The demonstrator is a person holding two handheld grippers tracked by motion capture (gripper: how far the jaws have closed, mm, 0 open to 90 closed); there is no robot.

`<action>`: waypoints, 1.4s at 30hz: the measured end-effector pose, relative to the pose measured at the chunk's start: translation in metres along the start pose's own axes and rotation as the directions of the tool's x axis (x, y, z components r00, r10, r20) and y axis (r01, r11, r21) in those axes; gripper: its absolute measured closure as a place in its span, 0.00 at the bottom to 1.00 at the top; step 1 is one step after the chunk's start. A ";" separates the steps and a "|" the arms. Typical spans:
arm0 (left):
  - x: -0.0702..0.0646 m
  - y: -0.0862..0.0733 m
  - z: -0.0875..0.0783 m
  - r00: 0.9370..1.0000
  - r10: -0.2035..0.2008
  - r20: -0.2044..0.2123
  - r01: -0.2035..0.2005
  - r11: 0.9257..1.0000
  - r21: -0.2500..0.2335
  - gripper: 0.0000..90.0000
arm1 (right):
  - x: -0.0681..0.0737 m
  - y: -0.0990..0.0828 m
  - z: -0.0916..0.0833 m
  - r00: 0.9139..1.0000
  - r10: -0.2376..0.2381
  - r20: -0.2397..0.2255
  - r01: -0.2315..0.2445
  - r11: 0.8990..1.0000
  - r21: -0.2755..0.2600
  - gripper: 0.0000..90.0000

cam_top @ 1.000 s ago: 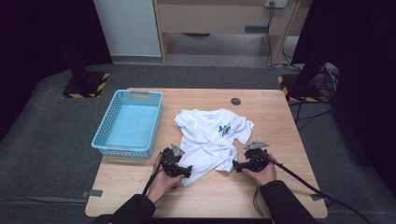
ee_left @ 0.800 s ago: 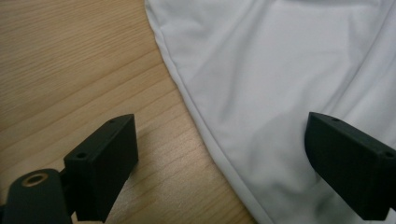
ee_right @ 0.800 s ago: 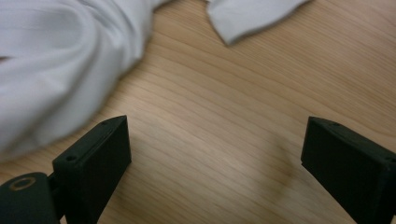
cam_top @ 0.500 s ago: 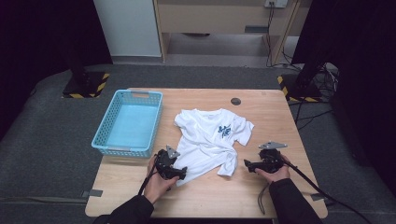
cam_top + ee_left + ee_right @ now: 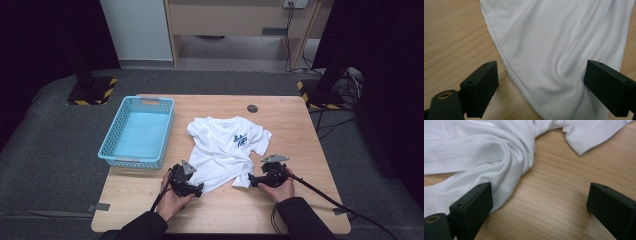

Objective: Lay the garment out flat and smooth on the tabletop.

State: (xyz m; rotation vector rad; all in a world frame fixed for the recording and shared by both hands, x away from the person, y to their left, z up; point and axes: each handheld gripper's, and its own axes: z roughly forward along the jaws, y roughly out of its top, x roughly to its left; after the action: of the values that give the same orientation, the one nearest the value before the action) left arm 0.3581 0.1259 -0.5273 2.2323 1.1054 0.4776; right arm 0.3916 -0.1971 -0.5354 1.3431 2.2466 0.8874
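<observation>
Both grippers wait with their jaws spread wide and nothing between them, each at one bottom corner of the white T-shirt on the wooden table. In the high view the left gripper points toward 3 o'clock at the near-left part of the hem, and the right gripper points toward 9 o'clock at the near-right corner, so they face each other across the bottom edge.

The shirt lies with its collar toward 12 o'clock and its hem toward 6 o'clock; the long axis is a little turned, hem toward 7 o'clock.

In the left gripper view the hem runs between the two jaws, and cloth already lies in front of the left gripper. In the right gripper view the bunched cloth touches only one jaw, and the gap of the right gripper is mostly over bare wood.

I judge the left one is ready to close, while the right one must first move toward 9 o'clock. The blue basket stands well apart at 10 o'clock.
</observation>
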 end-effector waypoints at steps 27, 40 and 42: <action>-0.005 -0.006 -0.011 1.000 -0.001 -0.019 0.001 1.000 -0.009 0.13 | 0.011 -0.004 -0.025 0.997 -0.064 -0.033 0.062 0.997 -0.040 0.04; -0.002 -0.011 -0.008 0.999 -0.025 -0.019 0.026 1.000 0.002 0.08 | 0.016 -0.015 -0.022 0.988 -0.148 -0.039 0.150 0.987 0.059 0.01; -0.002 -0.013 -0.010 0.999 -0.024 -0.021 0.024 1.000 0.002 0.08 | 0.013 -0.018 -0.026 0.987 -0.152 -0.048 0.155 0.985 0.070 0.01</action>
State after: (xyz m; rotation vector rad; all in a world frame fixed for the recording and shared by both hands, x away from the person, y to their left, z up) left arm 0.3432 0.1339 -0.5281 2.2180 1.1426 0.4914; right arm 0.3585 -0.2006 -0.5291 1.1725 2.3994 0.7936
